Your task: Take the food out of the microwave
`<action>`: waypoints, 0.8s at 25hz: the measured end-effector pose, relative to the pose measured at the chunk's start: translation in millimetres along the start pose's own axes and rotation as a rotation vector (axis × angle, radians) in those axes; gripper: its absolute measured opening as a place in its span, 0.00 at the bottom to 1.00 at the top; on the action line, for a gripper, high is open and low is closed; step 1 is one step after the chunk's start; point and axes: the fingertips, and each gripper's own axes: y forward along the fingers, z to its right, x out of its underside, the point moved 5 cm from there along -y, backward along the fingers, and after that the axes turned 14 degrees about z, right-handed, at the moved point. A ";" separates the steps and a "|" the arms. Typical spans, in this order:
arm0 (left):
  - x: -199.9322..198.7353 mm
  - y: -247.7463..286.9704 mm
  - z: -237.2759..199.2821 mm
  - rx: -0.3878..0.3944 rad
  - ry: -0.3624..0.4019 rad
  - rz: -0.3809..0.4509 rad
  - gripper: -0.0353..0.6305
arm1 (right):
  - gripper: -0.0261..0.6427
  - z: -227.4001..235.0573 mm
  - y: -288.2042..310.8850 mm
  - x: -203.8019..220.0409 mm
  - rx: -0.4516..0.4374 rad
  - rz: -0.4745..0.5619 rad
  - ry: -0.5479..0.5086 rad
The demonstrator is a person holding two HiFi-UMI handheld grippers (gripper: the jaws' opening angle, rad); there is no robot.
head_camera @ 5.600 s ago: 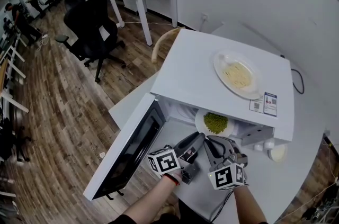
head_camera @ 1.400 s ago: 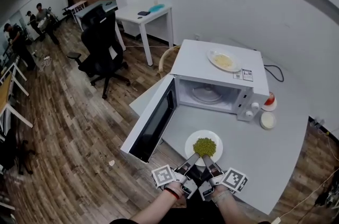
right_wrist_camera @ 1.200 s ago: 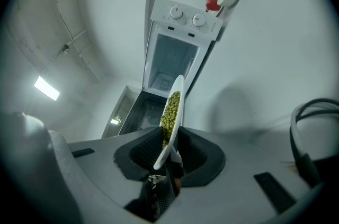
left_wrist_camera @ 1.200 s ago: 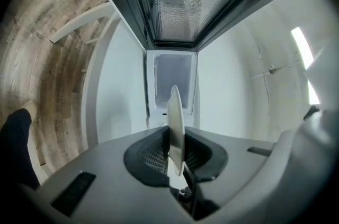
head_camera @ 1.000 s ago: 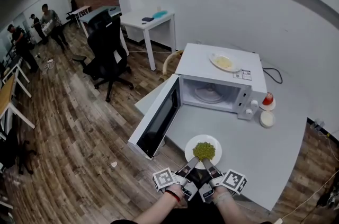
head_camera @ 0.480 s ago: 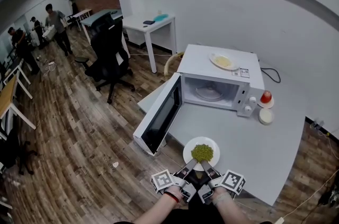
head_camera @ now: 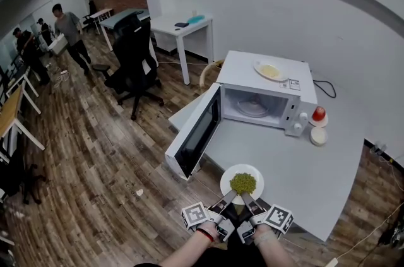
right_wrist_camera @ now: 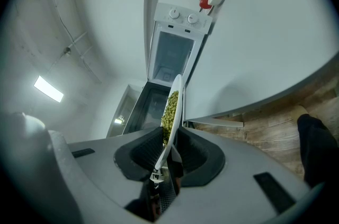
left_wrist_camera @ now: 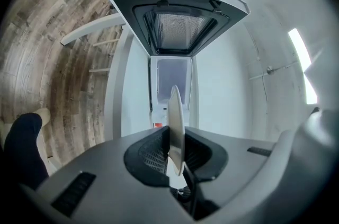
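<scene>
A white plate point(head_camera: 242, 182) heaped with green peas point(head_camera: 243, 182) is held over the near part of the grey table point(head_camera: 297, 174), well in front of the white microwave point(head_camera: 268, 98). My left gripper point(head_camera: 229, 197) is shut on the plate's near-left rim and my right gripper point(head_camera: 247, 199) on its near-right rim. In the left gripper view the plate point(left_wrist_camera: 175, 127) shows edge-on between the pads of that gripper point(left_wrist_camera: 175, 157). The right gripper view has the plate point(right_wrist_camera: 176, 104) and peas point(right_wrist_camera: 170, 112) clamped in that gripper point(right_wrist_camera: 168, 151). The microwave door point(head_camera: 196, 132) hangs open to the left, and its glass turntable point(head_camera: 254, 109) is bare.
A second plate with yellowish food point(head_camera: 269, 71) sits on top of the microwave. A red-topped item point(head_camera: 319, 114) and a white lid point(head_camera: 317, 136) lie to the microwave's right. A black office chair point(head_camera: 136, 60) and a white desk point(head_camera: 180, 29) stand on the wooden floor to the left; people walk at the far left.
The plate of peas has come out of the microwave and drawn back with both grippers toward the table's near edge. Over the last second it kept moving slightly away from the microwave.
</scene>
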 end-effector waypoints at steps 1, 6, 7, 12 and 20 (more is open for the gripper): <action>-0.3 -1.0 -0.9 -0.002 0.007 -0.003 0.12 | 0.18 -0.1 -0.8 0.1 0.000 0.001 -0.004; 3.2 -2.3 -2.0 -0.012 0.013 -0.012 0.12 | 0.18 0.4 -5.9 -2.4 0.012 0.002 -0.010; 3.2 -2.2 -3.1 -0.016 0.023 -0.015 0.12 | 0.18 0.8 -6.0 -3.3 0.010 0.002 -0.012; 4.2 -0.9 -2.2 -0.013 0.025 -0.007 0.12 | 0.18 0.9 -3.7 -6.1 -0.016 -0.004 -0.022; 6.4 -8.7 -3.1 -0.028 0.046 0.019 0.12 | 0.18 -3.4 -9.3 -2.6 0.001 -0.034 0.018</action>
